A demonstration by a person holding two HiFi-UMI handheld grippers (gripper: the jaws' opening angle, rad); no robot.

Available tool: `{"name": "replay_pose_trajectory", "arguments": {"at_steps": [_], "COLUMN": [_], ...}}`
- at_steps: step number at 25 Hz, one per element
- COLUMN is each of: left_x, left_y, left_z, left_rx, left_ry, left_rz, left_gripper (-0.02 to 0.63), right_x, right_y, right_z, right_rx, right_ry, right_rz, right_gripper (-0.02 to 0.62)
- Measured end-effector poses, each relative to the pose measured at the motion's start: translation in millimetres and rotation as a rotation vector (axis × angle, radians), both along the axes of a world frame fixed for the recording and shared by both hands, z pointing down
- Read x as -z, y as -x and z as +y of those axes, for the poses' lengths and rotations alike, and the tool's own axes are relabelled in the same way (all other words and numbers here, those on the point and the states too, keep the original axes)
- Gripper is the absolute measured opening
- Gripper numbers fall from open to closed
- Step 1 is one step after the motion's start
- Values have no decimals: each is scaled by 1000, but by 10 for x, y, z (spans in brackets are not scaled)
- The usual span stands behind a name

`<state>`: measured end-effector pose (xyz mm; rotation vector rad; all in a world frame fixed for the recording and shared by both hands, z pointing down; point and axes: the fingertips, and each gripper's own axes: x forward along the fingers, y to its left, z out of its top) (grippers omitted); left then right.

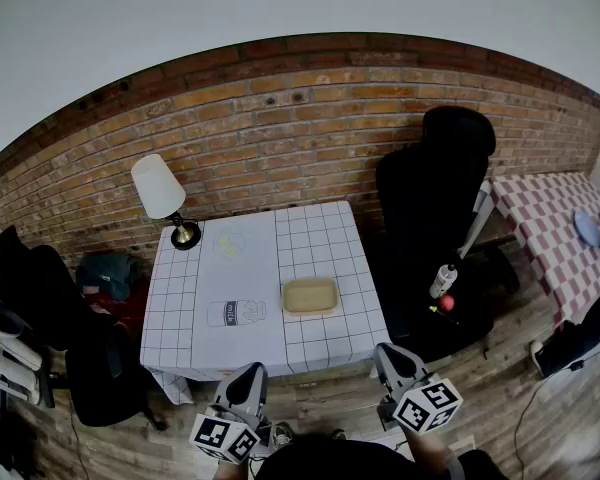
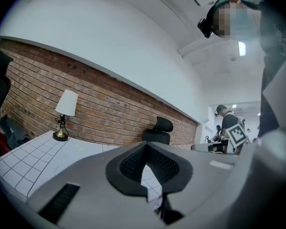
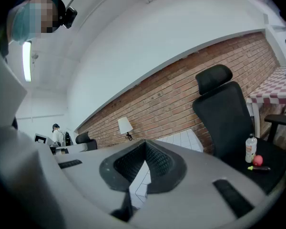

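Both grippers hang in front of the near edge of a table (image 1: 180,308) covered by a white grid cloth, touching nothing. My left gripper (image 1: 248,376) is shut and empty; in the left gripper view its jaws (image 2: 146,151) meet with only the tablecloth showing past them. My right gripper (image 1: 390,358) is also shut and empty, and it (image 3: 144,148) points toward the table's right corner. On the cloth lie a tan shallow tray (image 1: 310,295), a clear bottle on its side (image 1: 236,313) and a faint pale round item (image 1: 230,243).
A white-shaded lamp (image 1: 160,193) stands at the table's back left corner. A black office chair (image 1: 435,218) at the right carries an upright bottle (image 1: 443,280) and a red ball (image 1: 446,303). A red-checked table (image 1: 550,218) stands far right, dark chairs and bags at left (image 1: 40,298), and a brick wall behind.
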<state>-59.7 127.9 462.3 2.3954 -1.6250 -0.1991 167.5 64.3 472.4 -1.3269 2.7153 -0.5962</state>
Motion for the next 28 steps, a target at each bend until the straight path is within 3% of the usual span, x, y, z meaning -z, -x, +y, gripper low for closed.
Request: {"name": "replay_pose_trajectory", "arguments": {"at_steps": [6, 13, 21, 28], "left_x": [63, -24, -183, -216], "left_y": [-59, -108, -139, -46], "left_z": [-20, 59, 115, -131], "left_rx": [2, 56, 91, 58], "left_ry": [-9, -1, 45, 51], "left_rz": [-5, 38, 51, 50], "left_gripper": [9, 9, 9, 9], "right_x": [38, 56, -62, -98], "right_y": [-60, -112, -130, 23], "right_z": [-41, -8, -40, -266], "right_rx": [-9, 45, 71, 56], "right_ry": [-29, -68, -17, 5], "right_rz": [-2, 9, -2, 4], "right_gripper": [3, 3, 3, 3]}}
